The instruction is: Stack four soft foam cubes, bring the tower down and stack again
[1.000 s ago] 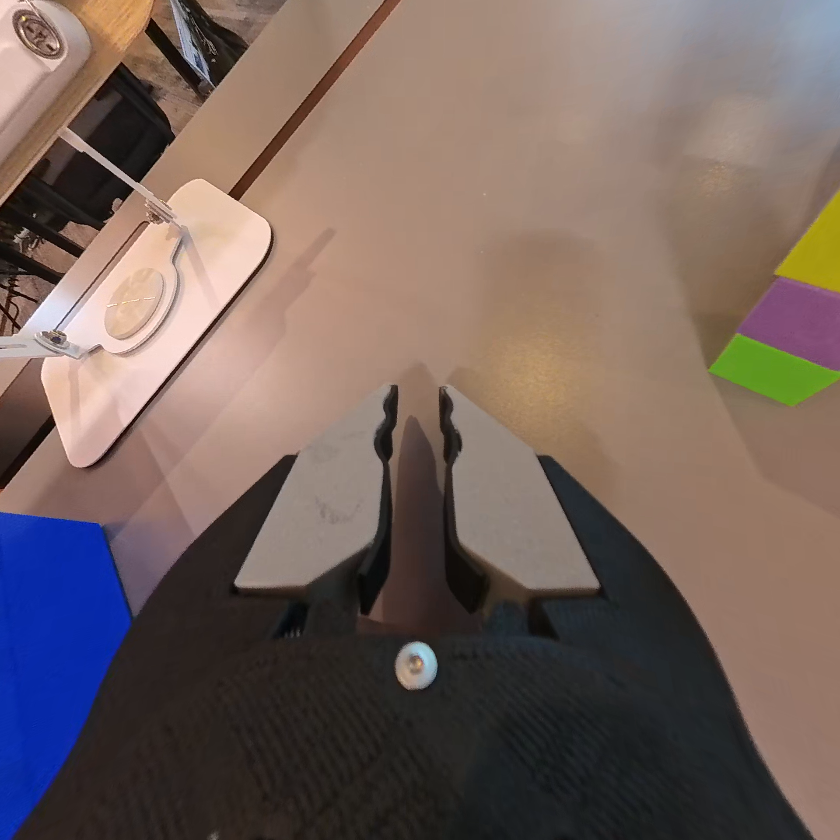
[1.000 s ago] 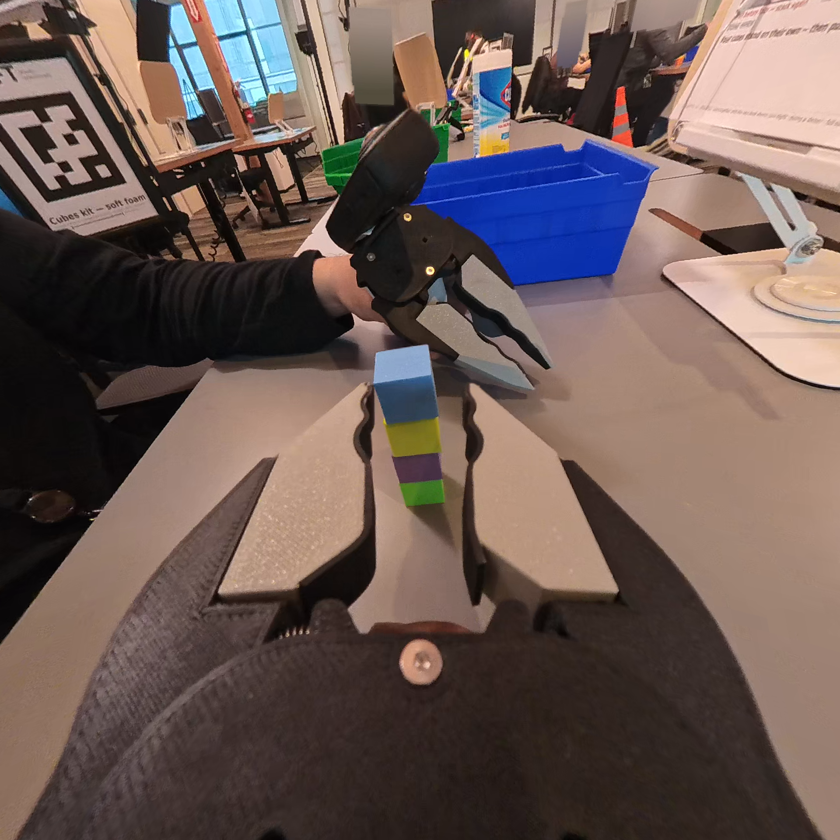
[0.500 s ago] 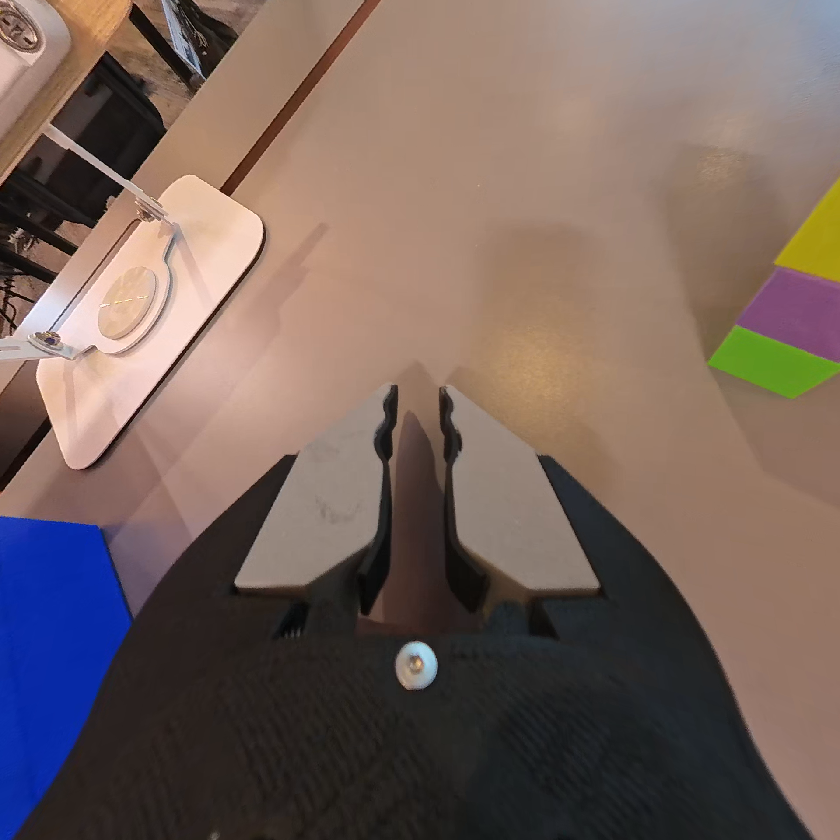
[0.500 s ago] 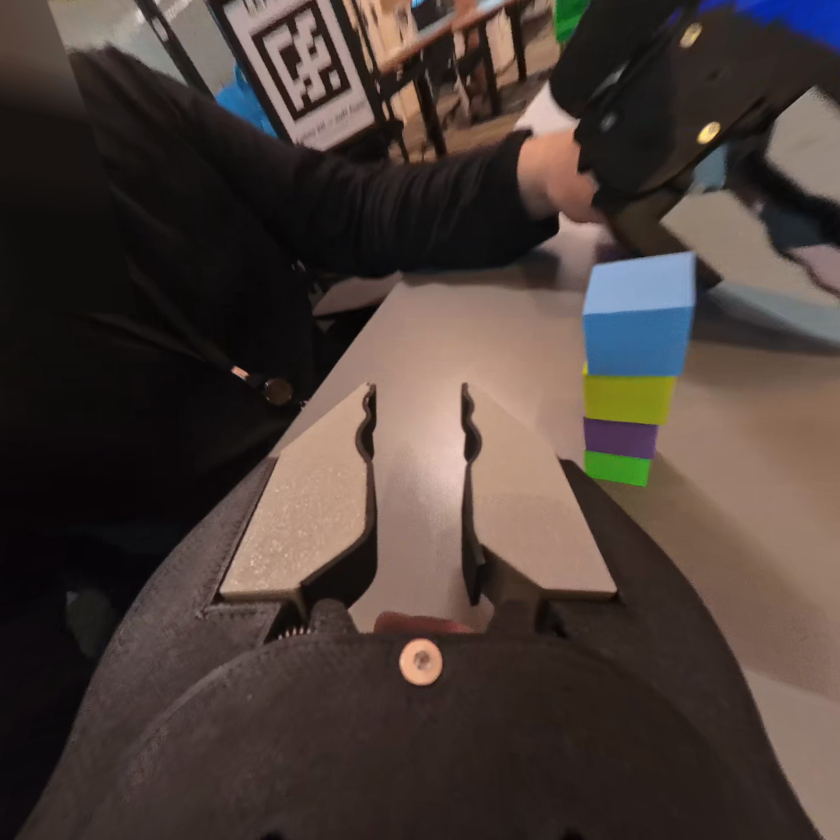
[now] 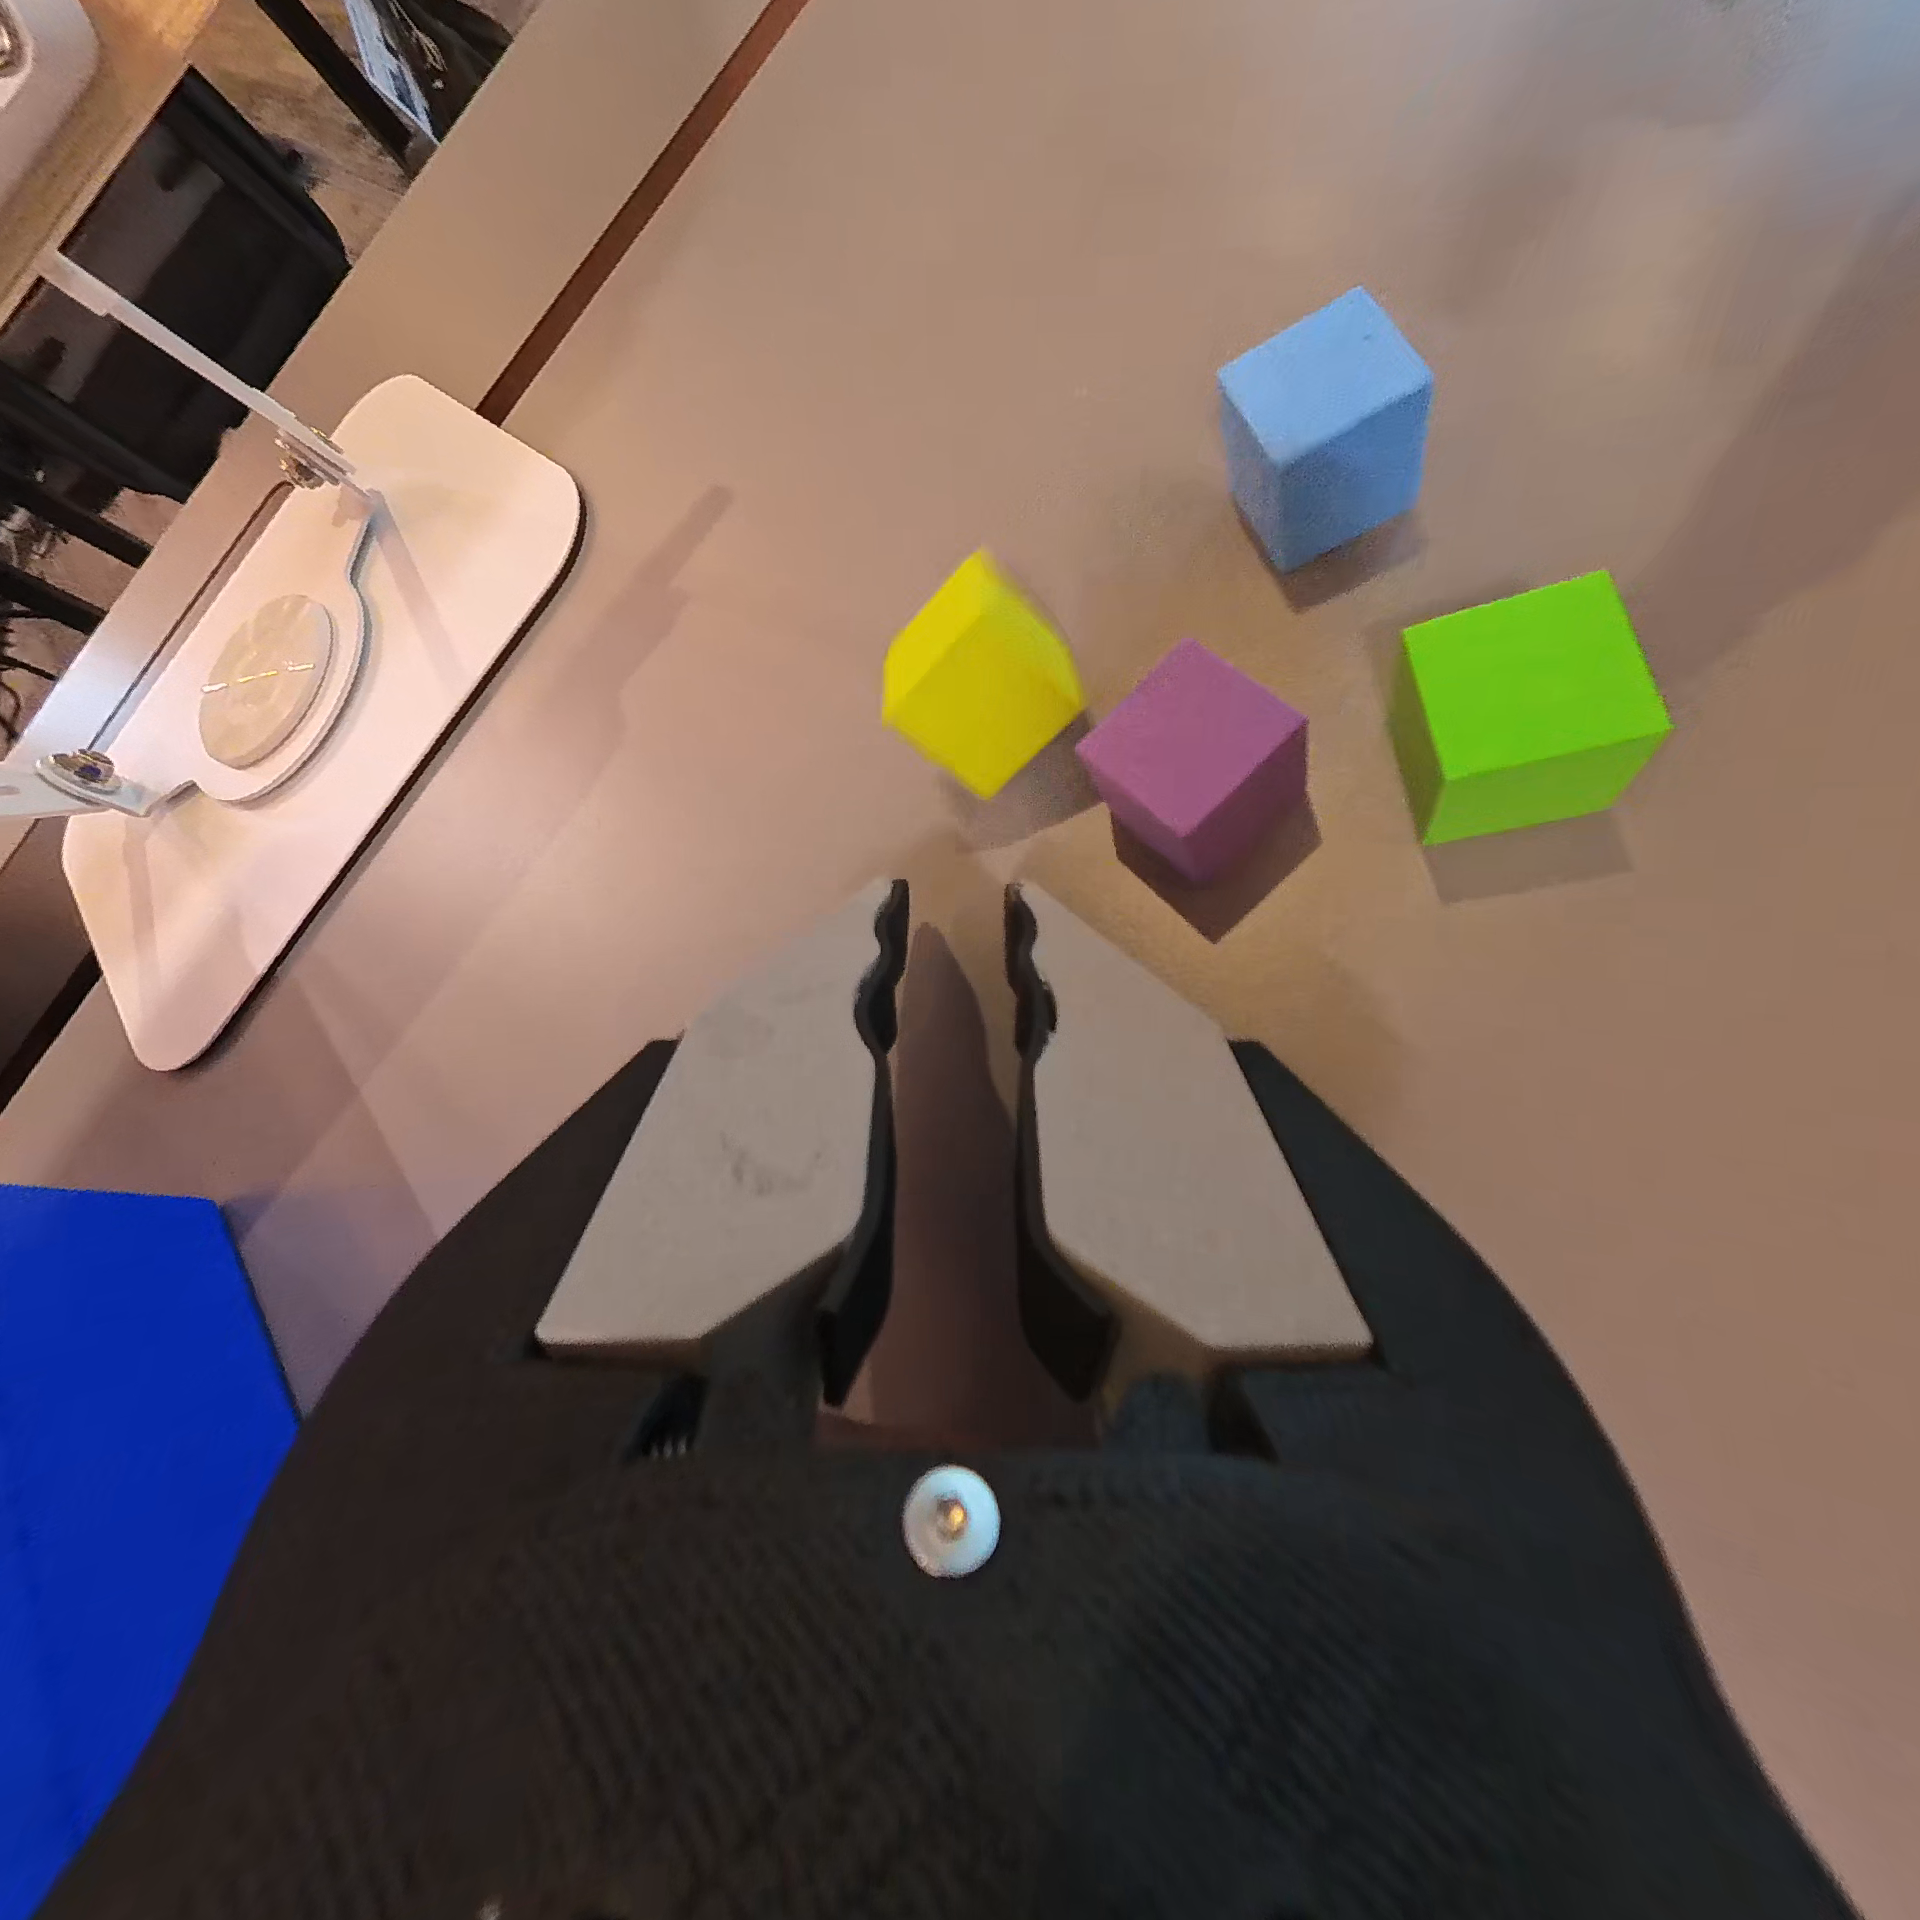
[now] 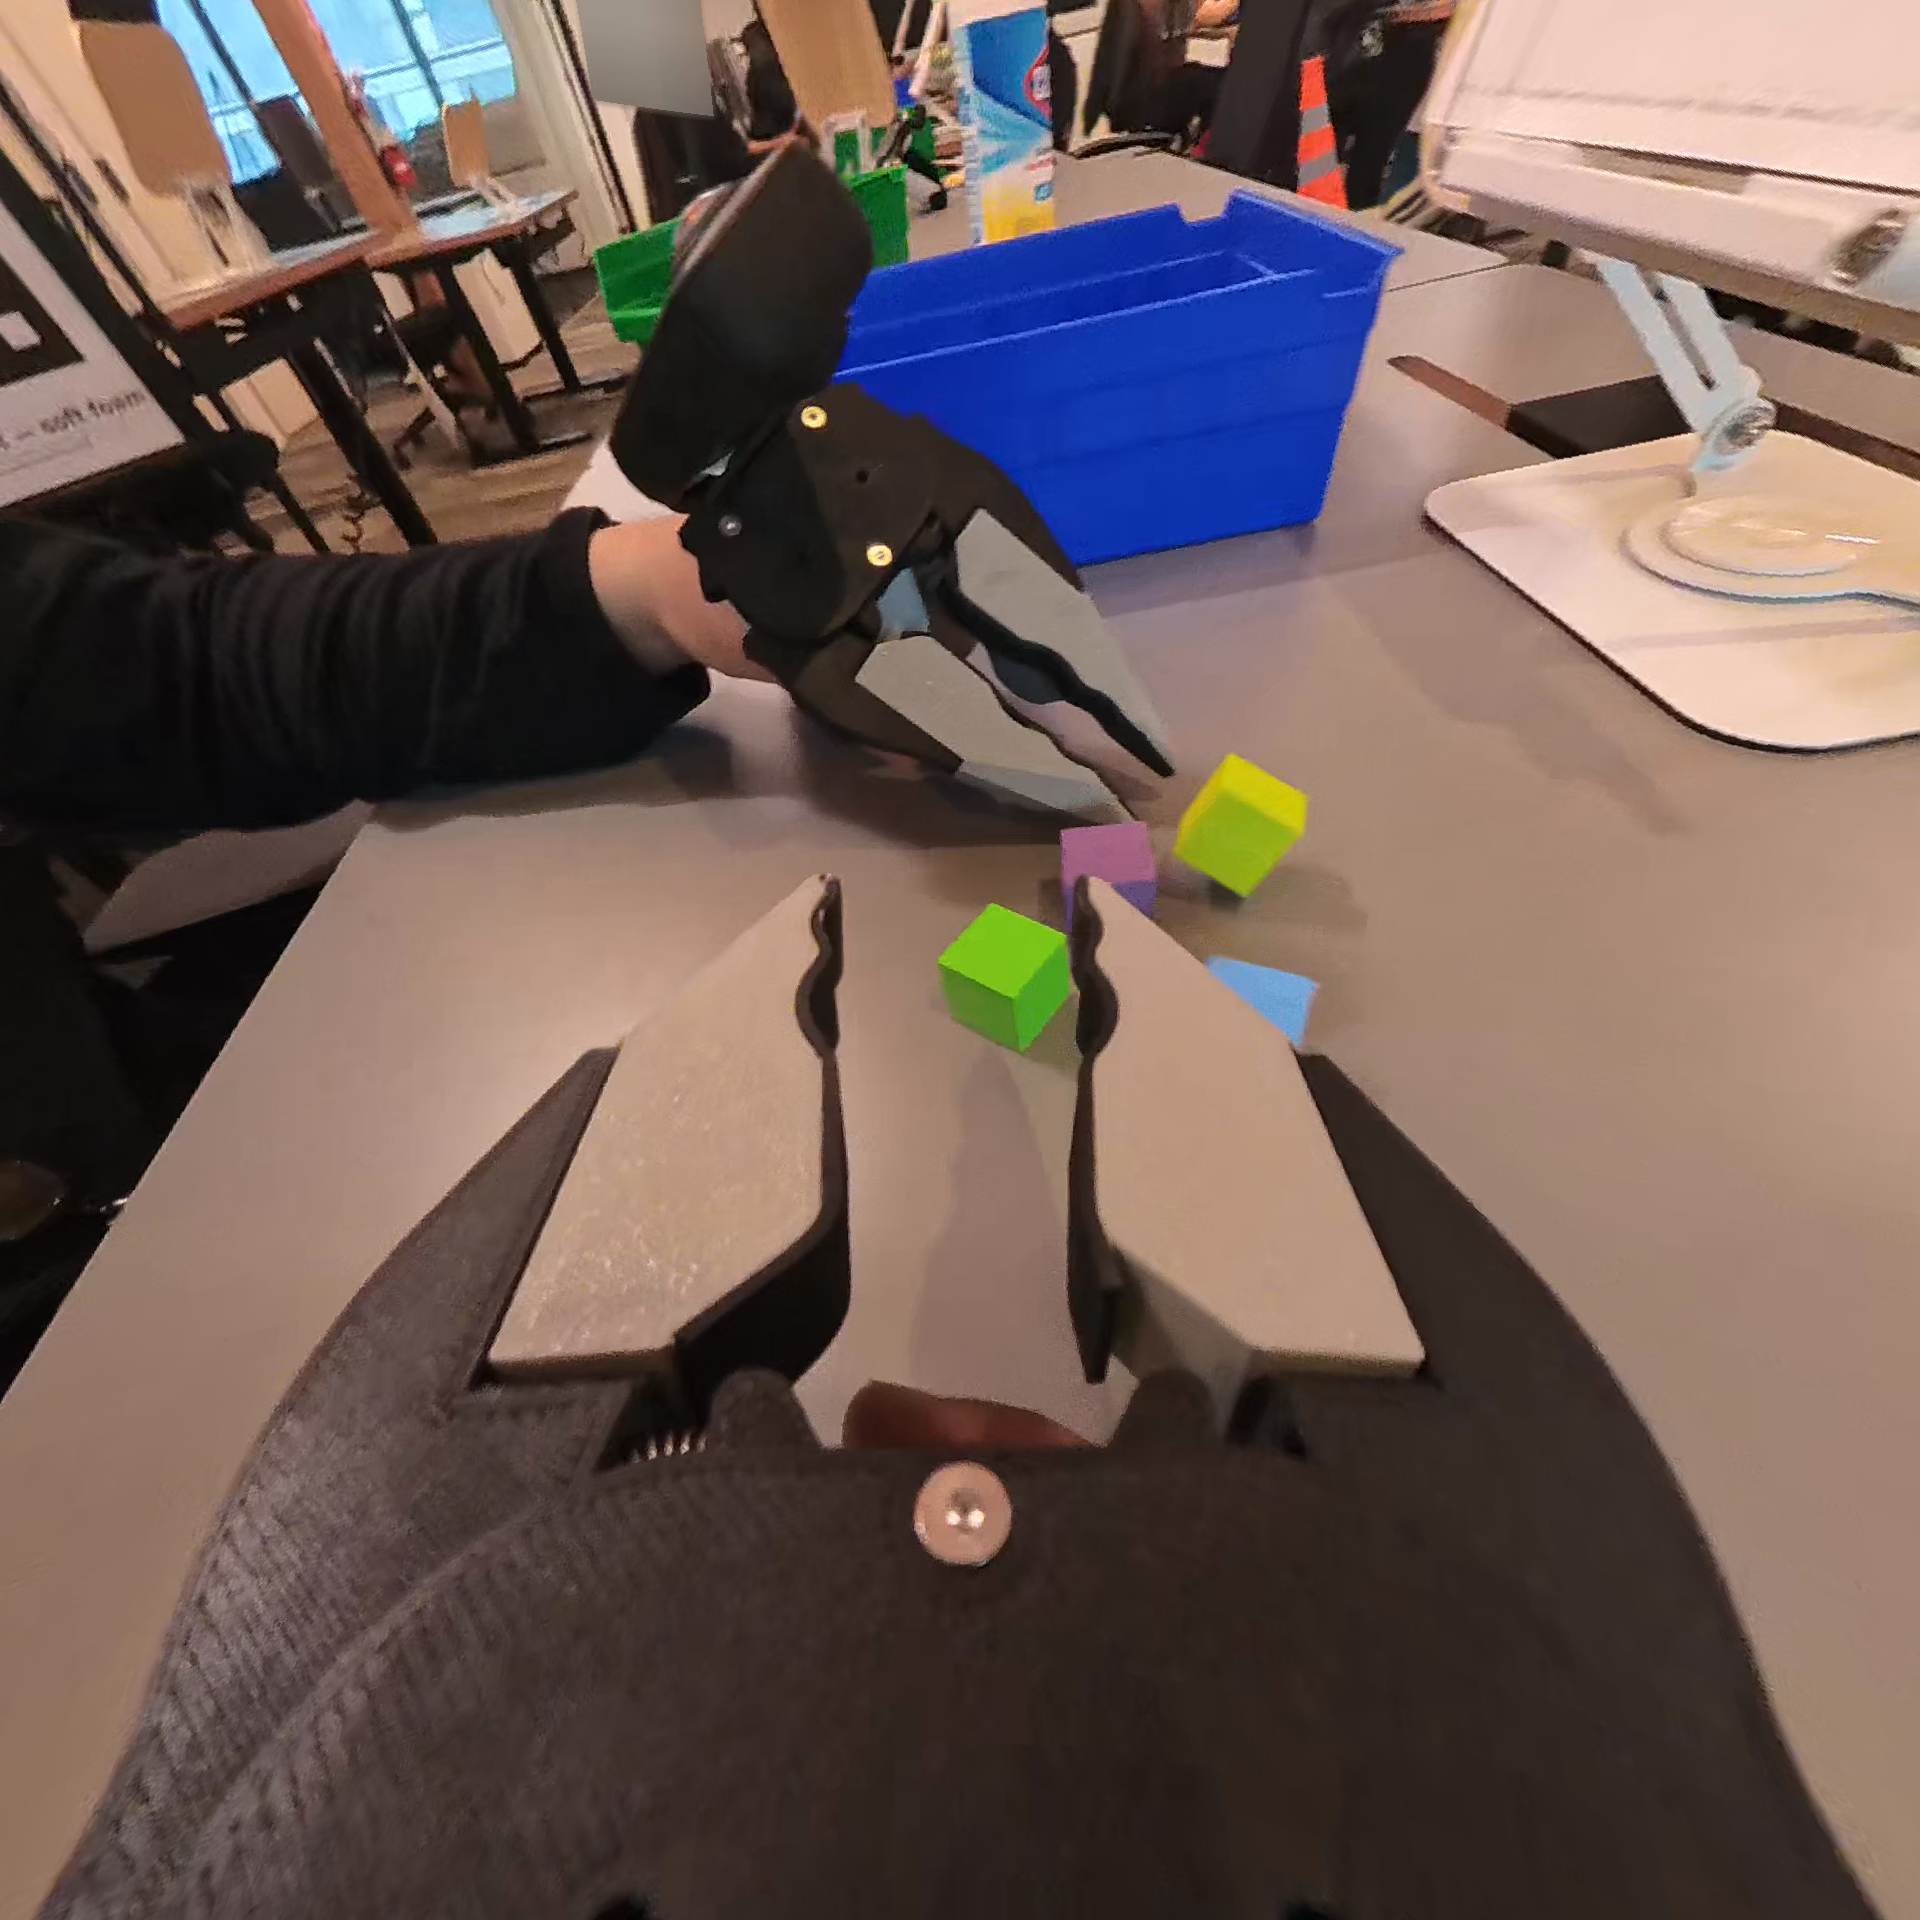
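Observation:
Four foam cubes lie scattered on the grey table. In the left wrist view the yellow cube (image 5: 977, 675) is tipped on an edge next to the purple cube (image 5: 1195, 758), with the green cube (image 5: 1527, 707) to the right and the light blue cube (image 5: 1325, 426) beyond. My left gripper (image 5: 956, 904) is empty, its jaws a narrow gap apart, just short of the purple cube. My right gripper (image 6: 951, 904) is open and empty. In the right wrist view the green cube (image 6: 1003, 971) sits just past its tips, and its right finger partly hides the purple cube (image 6: 1107, 857) and blue cube (image 6: 1262, 992). The yellow cube (image 6: 1242, 821) is tilted near the left gripper (image 6: 1148, 792).
A blue bin (image 6: 1122, 416) stands behind the left gripper and shows at the left wrist view's lower left (image 5: 104, 1455). A white stand base (image 6: 1662, 582) sits at the right, also seen in the left wrist view (image 5: 312, 707). A person's black sleeve (image 6: 312, 665) lies along the table's left edge. Left tips to right tips: about 15 cm. Between my left fingertips and the purple cube (image 5: 1195, 758) there is roughly 4 cm. It turns up in the right wrist view (image 6: 1087, 848) as well.
The four-cube tower has come down and the cubes are spread apart on the table. The right gripper swung left, then back toward the cubes. The left gripper stayed near its place.

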